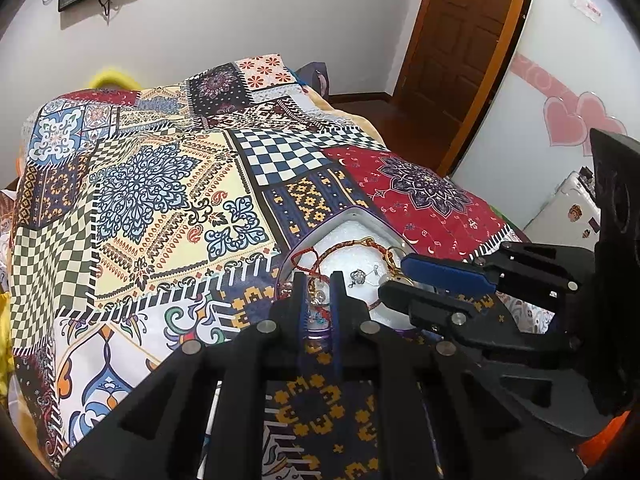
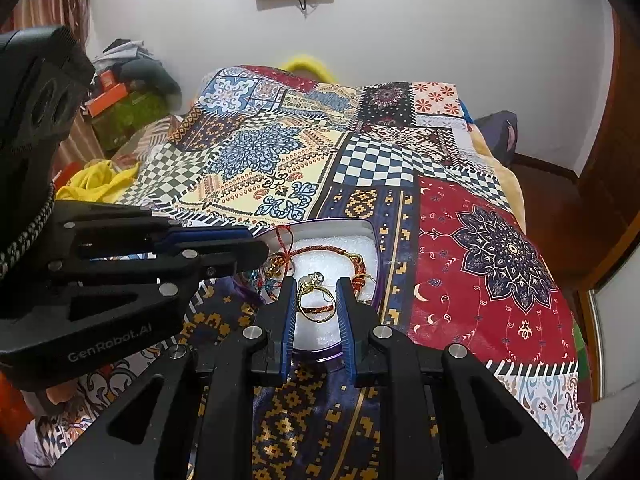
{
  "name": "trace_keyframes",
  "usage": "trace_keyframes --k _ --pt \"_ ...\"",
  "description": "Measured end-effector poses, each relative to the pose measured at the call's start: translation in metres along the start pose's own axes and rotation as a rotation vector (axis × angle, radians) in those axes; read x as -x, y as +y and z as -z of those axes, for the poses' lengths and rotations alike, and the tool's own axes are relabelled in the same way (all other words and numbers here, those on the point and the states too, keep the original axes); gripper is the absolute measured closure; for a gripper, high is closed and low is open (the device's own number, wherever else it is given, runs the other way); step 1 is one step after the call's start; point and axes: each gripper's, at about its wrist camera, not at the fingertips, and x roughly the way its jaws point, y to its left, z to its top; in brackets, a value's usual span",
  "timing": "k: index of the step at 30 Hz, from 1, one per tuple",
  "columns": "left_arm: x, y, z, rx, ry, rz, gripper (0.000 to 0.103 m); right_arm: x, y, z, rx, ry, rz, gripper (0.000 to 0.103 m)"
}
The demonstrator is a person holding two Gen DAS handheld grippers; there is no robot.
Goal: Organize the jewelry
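A purple-rimmed jewelry box (image 2: 374, 240) with white foam lining lies open on the patterned bedspread; it also shows in the left wrist view (image 1: 352, 213). It holds a red braided bracelet (image 2: 324, 249), a thin red cord (image 2: 282, 240), a gold ring (image 2: 316, 300) and small crystal pieces (image 1: 358, 278). My right gripper (image 2: 316, 292) hangs over the box, jaws a little apart on either side of the gold ring. My left gripper (image 1: 318, 284) sits at the box's near-left rim, jaws narrowly apart around small beads and cord; whether it grips them is unclear.
The patchwork bedspread (image 1: 168, 200) covers the whole bed. A wooden door (image 1: 460, 40) stands at the far right, a white wall with heart stickers (image 1: 568, 120) beside it. Clutter and yellow cloth (image 2: 96, 184) lie left of the bed.
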Motion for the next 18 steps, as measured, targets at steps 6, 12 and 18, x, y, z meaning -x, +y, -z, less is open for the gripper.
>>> trace_keyframes --k 6,12,18 --pt "0.006 -0.002 0.002 -0.005 -0.001 0.004 0.093 -0.002 0.000 0.000 0.004 0.014 0.024 0.085" --pt "0.025 -0.005 0.003 -0.013 -0.033 -0.026 0.082 0.005 0.000 -0.003 -0.008 0.015 0.048 0.081" --pt "0.058 -0.010 0.002 -0.004 -0.090 -0.039 0.082 0.030 0.004 -0.007 -0.001 -0.035 0.068 0.080"
